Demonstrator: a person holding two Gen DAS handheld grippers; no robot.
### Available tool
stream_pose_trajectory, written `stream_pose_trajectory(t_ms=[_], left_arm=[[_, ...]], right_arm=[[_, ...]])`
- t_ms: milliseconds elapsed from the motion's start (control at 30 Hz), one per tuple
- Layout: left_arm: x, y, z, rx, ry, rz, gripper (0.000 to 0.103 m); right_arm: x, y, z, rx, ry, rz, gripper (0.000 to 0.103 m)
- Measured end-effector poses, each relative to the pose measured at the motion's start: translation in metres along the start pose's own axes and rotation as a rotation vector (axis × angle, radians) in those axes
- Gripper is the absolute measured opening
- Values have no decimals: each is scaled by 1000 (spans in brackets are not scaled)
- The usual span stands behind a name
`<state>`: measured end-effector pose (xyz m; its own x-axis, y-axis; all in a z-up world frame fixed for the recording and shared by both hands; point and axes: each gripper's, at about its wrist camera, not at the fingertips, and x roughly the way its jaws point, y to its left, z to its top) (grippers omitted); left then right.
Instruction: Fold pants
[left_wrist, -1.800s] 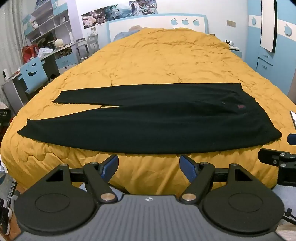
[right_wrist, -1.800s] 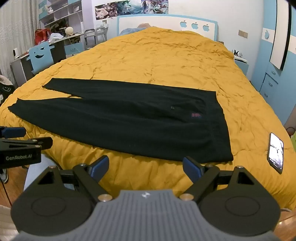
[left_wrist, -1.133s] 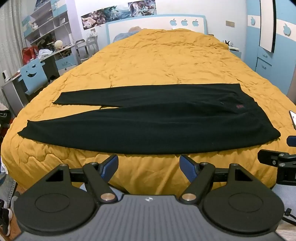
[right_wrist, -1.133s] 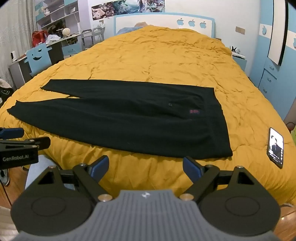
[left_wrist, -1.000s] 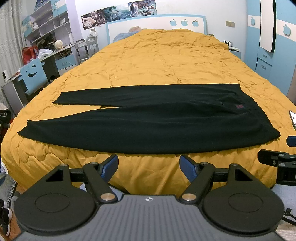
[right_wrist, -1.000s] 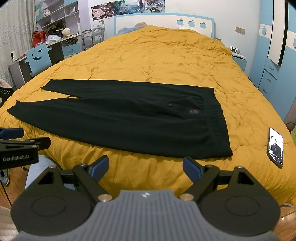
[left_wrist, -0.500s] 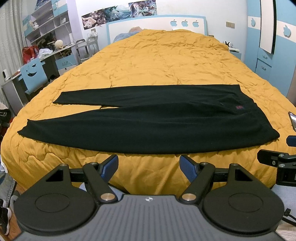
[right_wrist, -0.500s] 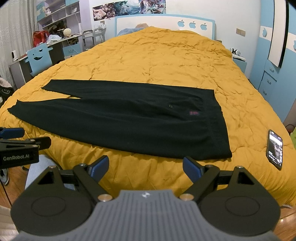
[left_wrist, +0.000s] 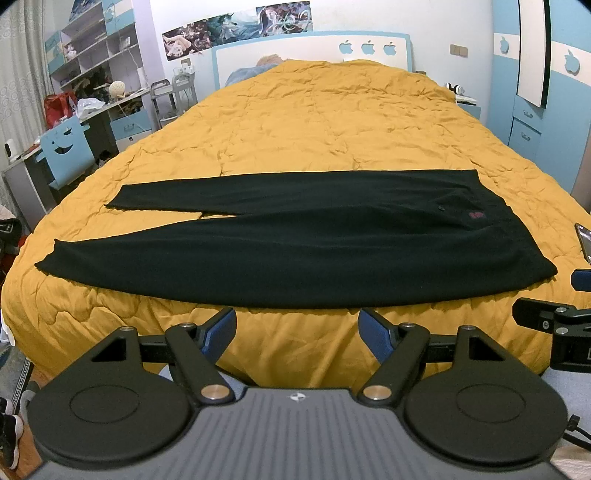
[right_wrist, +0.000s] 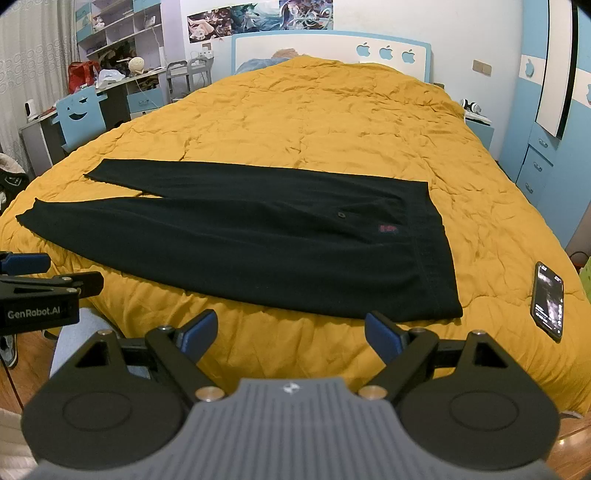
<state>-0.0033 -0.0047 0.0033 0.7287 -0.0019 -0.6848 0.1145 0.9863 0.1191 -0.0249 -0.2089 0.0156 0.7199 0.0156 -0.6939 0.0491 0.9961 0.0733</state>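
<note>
While the black pants (left_wrist: 295, 251) lie flat on the bed (left_wrist: 332, 122), your left tongs (left_wrist: 297, 330) and right tongs (right_wrist: 291, 332) hang wide apart, holding nothing.

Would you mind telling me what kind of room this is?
Most likely a child's or teenager's bedroom: a large bed under a yellow quilt, a desk with shelves, and anime posters above the headboard.

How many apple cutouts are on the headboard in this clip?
3, in a row at the right end of the headboard: left, middle, right. None look hidden.
</note>
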Motion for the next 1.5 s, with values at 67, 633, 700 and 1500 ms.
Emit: stream_pose_trajectory(t_ms=[67,633,700,1500], left_arm=[[0,0,0,0,0,0,88],[-1,0,0,-2,1,-1,88],[-1,0,0,-2,1,-2,88],[4,5,3,-19,9,-27,88]], right_arm=[[0,0,0,0,0,0,83],[0,0,0,1,-1,-1,83],[0,0,0,1,-1,-2,83],[1,2,1,-13,-2,14,83]])
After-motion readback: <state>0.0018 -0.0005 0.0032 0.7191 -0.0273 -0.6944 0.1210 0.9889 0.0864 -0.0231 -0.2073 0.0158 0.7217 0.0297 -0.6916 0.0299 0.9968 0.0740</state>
